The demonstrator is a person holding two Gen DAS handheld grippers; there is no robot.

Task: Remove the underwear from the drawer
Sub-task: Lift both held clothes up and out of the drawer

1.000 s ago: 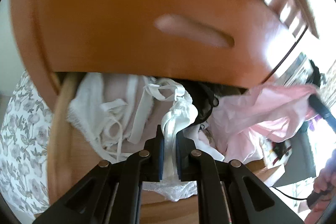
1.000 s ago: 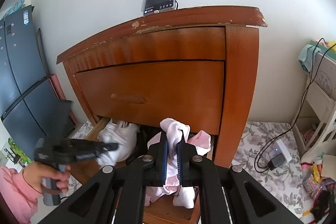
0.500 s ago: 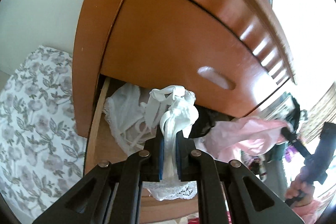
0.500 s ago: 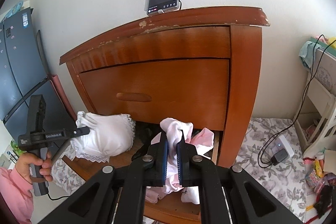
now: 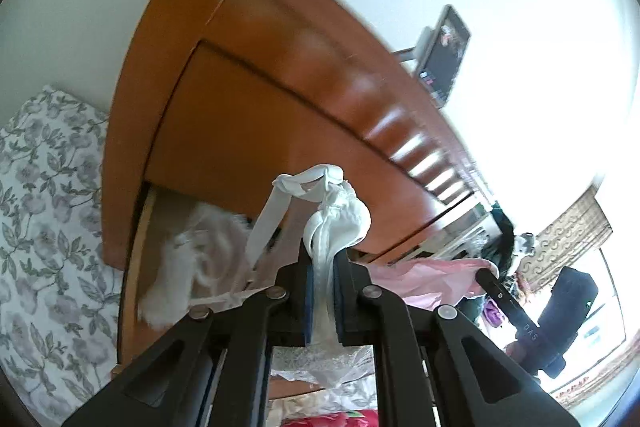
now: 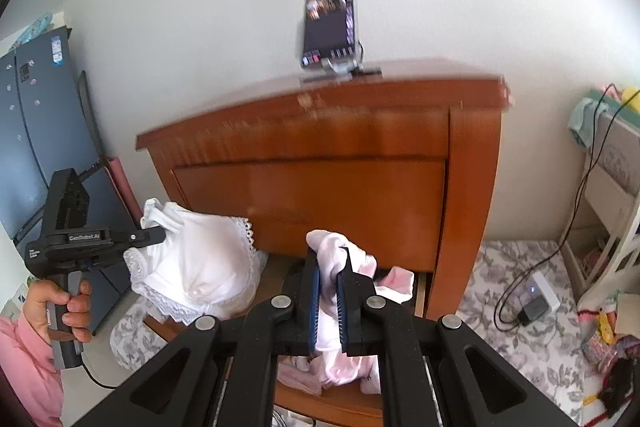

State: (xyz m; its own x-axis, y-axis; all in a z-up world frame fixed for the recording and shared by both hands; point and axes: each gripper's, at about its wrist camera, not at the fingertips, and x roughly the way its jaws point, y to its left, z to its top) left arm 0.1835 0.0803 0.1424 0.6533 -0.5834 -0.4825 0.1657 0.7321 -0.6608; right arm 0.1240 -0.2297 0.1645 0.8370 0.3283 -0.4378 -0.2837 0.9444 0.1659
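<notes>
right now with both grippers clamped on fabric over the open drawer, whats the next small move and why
Probably lift the right gripper a little higher. Its pink underwear is pinched between the pads, but the lower folds hang down onto the open drawer. The left gripper already holds its white lace garment up beside the drawer, so the pink piece looks like the one lagging.

Black claw (image 6: 327, 291), blue pads, silver screws; pink sleeve (image 6: 24, 367).
</notes>
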